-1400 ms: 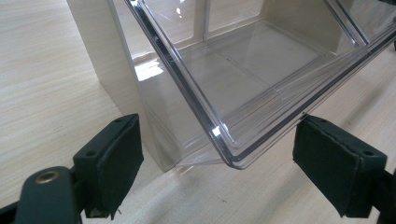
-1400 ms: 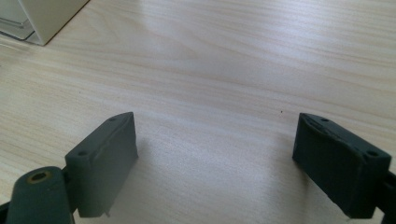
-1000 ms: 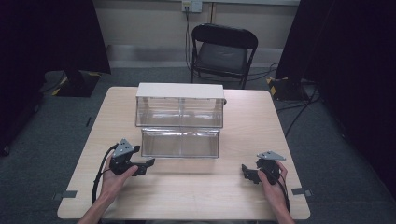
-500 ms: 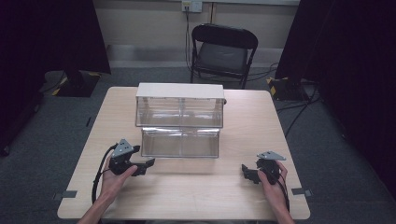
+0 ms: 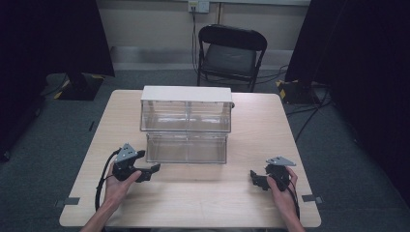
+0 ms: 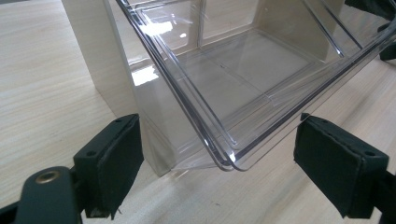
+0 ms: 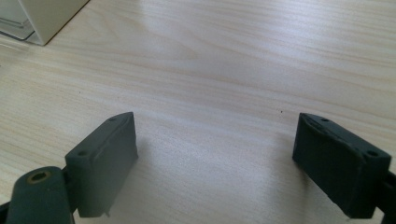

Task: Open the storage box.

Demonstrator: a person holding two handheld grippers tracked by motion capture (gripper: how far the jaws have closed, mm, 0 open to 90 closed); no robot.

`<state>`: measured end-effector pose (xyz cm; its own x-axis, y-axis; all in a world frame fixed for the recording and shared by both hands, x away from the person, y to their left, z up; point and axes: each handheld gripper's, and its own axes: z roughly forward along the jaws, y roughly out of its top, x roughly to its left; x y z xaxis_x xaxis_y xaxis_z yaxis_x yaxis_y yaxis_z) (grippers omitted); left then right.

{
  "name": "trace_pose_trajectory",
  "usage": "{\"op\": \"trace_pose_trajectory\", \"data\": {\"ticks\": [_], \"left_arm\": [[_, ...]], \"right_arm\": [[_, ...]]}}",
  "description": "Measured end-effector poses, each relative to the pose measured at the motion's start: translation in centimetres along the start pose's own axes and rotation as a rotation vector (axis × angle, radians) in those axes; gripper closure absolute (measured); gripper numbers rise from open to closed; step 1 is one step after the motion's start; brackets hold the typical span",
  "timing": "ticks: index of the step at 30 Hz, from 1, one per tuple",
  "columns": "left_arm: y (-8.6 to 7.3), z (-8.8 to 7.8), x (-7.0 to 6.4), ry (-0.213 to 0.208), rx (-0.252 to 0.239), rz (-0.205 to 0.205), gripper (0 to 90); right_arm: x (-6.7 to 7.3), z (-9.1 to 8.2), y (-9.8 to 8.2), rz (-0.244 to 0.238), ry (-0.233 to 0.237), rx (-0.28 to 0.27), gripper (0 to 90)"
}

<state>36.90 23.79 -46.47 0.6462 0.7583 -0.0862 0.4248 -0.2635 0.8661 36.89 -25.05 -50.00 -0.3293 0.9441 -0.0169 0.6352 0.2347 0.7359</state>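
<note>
At left, left gripper [image 5: 151, 170] low over the table [image 5: 203, 203], held in a hand [image 5: 118, 186] reaching in from the near edge, fingers [image 6: 114, 161] spread wide and empty, aimed at the near left corner of the clear drawer [image 5: 186, 147] pulled out from the white-topped organizer [image 5: 186, 108] at table centre. At right, right gripper [image 5: 255, 178] near the front edge, well apart from the drawer, pointed leftward, fingers [image 7: 105, 156] wide apart over bare wood.

Black folding chair [image 5: 231, 53], grey carpet [image 5: 58, 125]
</note>
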Motion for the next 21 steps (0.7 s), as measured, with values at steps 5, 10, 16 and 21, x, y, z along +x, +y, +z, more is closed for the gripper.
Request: {"op": "trace_pose_trajectory", "data": {"ticks": [5, 10, 16, 21], "left_arm": [[0.05, -0.06, 0.04, -0.001, -0.001, 0.004, 15.3], [0.13, -0.17, 0.06, 0.012, -0.009, -0.003, 15.3], [0.42, -0.54, 0.28, 0.023, -0.033, -0.023, 15.5], [0.65, -0.51, 0.14, 0.018, -0.031, -0.014, 15.6]], "right_arm": [[0.0, 0.0, 0.0, 0.0, 0.0, 0.0, 13.0], [0.0, 0.0, 0.0, 0.0, 0.0, 0.0, 13.0], [0.0, 0.0, 0.0, 0.0, 0.0, 0.0, 13.0], [0.0, 0.0, 0.0, 0.001, 0.0, 0.0, 13.0]]}}
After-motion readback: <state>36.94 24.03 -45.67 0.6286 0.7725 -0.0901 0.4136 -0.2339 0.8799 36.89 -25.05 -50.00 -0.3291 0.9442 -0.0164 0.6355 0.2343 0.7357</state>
